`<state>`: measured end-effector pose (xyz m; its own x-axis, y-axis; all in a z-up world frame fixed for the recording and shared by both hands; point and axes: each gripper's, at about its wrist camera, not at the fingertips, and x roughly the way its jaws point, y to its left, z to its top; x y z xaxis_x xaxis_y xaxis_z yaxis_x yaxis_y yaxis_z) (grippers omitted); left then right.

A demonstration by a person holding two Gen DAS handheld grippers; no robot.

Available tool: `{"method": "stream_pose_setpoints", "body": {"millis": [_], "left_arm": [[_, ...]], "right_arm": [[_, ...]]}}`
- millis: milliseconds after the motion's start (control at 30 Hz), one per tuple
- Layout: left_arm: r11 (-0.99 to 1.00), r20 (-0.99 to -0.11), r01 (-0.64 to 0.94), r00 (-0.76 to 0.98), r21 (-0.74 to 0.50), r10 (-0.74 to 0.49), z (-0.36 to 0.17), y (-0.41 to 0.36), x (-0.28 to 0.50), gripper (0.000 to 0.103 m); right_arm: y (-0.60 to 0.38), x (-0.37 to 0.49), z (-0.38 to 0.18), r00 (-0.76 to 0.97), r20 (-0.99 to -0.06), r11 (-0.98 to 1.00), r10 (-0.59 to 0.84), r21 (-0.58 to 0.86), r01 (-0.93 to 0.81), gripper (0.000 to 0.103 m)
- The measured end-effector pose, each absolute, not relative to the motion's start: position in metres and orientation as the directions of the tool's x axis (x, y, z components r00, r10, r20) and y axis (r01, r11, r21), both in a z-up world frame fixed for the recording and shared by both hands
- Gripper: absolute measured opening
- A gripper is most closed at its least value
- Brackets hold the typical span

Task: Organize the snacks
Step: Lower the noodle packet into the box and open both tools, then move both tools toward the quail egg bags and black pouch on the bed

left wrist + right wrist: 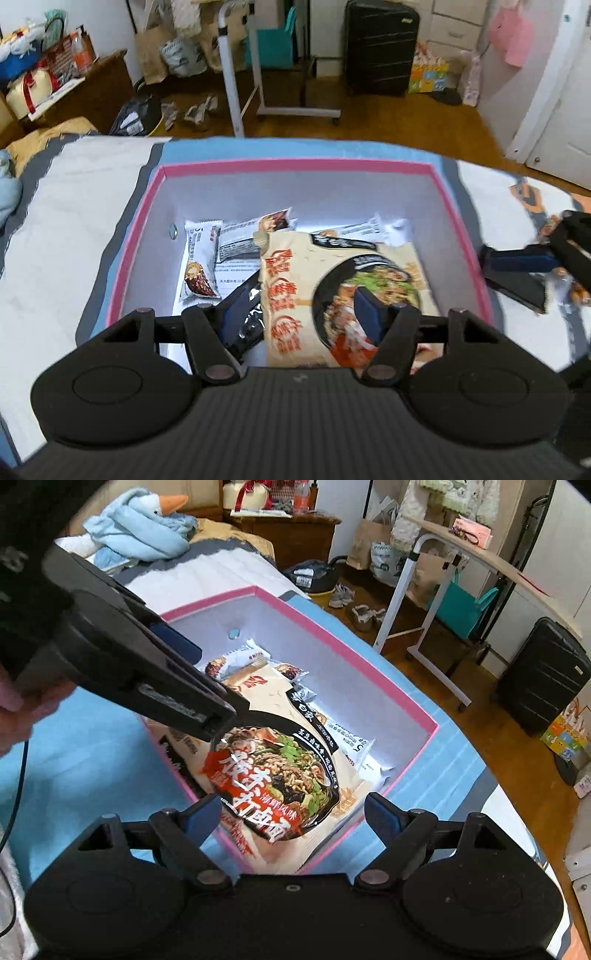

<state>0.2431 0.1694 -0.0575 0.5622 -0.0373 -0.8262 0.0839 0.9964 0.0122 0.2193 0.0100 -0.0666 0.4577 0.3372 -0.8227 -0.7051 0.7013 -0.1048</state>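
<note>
While both pairs of jaws stand parted over an open box, neither grips anything. The left gripper (303,306) holds its blue pads about half apart, straddling the near end of a large noodle packet (343,291) that lies flat in the box; the pads hang above the wrapper with a gap on each side, not pressing on it. The right gripper (291,812) stands wider, its blue pads on either side of the same packet's printed bowl of noodles, likewise clear of it.

The noodle packet fills the right half of the pink-rimmed box (295,165) and rests on top of smaller snacks. A white snack bar (197,258) lies against the left wall, and other small white wrappers (243,236) show at the far end, partly under the packet. A dark foil wrapper (251,321) sits just beside the left pad.

The box stands on a blue cloth (74,760) spread over a bed with white bedding (74,206). In the right wrist view the left gripper reaches in from the upper left over the box, a person's hand (14,709) behind it. Beyond the bed, a black suitcase (380,48) stands on the wooden floor (406,122) beside a white-framed rolling table (443,565).
</note>
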Motion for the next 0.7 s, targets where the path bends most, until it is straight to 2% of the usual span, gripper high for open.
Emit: {"method": "stream_pose_setpoints", "body": {"millis": [467,567,700], "left_arm": [[0.977,-0.84,0.207,0.537,0.04,-0.079,0.015,0.126,0.172,0.066],[0.964,-0.847,0.265,0.506,-0.027,-0.164,0.025,0.116,0.159,0.067],[0.942,-0.821,0.321,0.507,-0.102,-0.262,0.037,0.1,0.142,0.074]], "right_arm": [[-0.025,0.177,-0.026,0.525,-0.774,0.701,0.353,-0.153,-0.696,0.087],[-0.047,0.17,-0.012,0.529,-0.751,0.687,0.395,-0.141,-0.713,0.087],[-0.092,0.167,0.01,0.543,-0.728,0.728,0.419,-0.088,-0.679,0.088]]}}
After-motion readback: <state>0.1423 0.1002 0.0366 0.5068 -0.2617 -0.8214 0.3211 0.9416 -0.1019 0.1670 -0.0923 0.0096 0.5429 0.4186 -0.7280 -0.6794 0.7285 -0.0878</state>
